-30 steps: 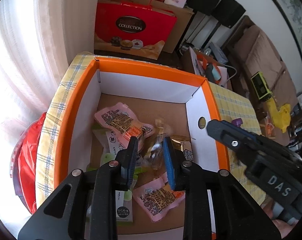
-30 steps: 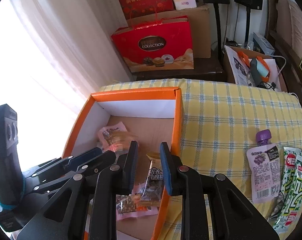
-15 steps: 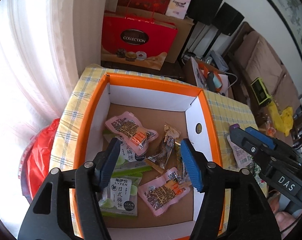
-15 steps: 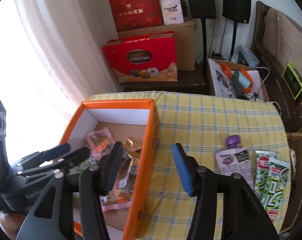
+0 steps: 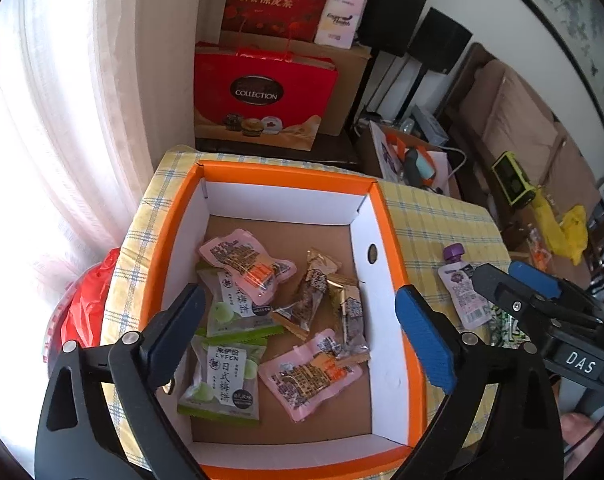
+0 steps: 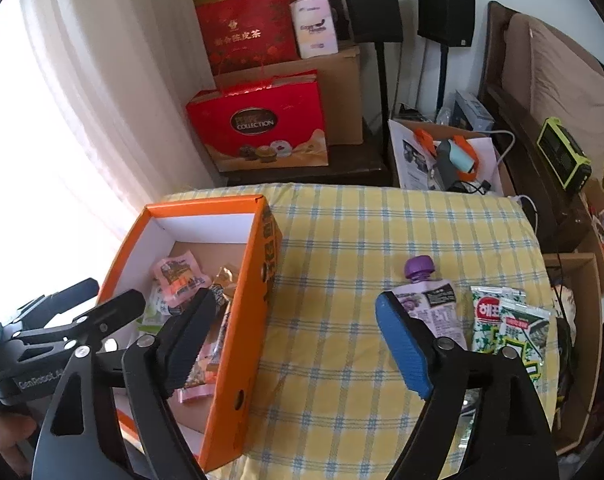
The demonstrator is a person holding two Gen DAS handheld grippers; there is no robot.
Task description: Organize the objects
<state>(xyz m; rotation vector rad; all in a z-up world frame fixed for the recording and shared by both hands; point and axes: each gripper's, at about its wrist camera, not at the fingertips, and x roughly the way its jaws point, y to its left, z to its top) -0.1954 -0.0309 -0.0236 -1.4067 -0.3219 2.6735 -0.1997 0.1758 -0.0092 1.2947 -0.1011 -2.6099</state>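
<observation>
Orange box [image 5: 393, 240], open top, white inner walls, brown floor; stands at the left end of the table with the yellow checked cloth [image 6: 341, 240].

Contents of the box: two pink snack packets [image 5: 248, 266] [image 5: 307, 376], one far left and one near right; two green plum packets [image 5: 222, 380] along the left side, the farther one partly under the far pink packet; two gold-ended dark wrappers [image 5: 313, 292] in the middle, overlapping.

On the cloth, right of the box and well apart from it: a purple-capped pouch [image 6: 429, 300] lying flat, cap to the far side; just beside it on the right, green seaweed packets [image 6: 509, 328], apparently two, overlapping.

Left gripper [image 5: 298, 344]: above the box, pointing down into it; jaws have just been opening and stand wide apart, gripping nothing.

Right gripper [image 6: 294, 336]: above the cloth, between the box's right wall and the pouch; jaws likewise just been opening, wide apart, empty.
</observation>
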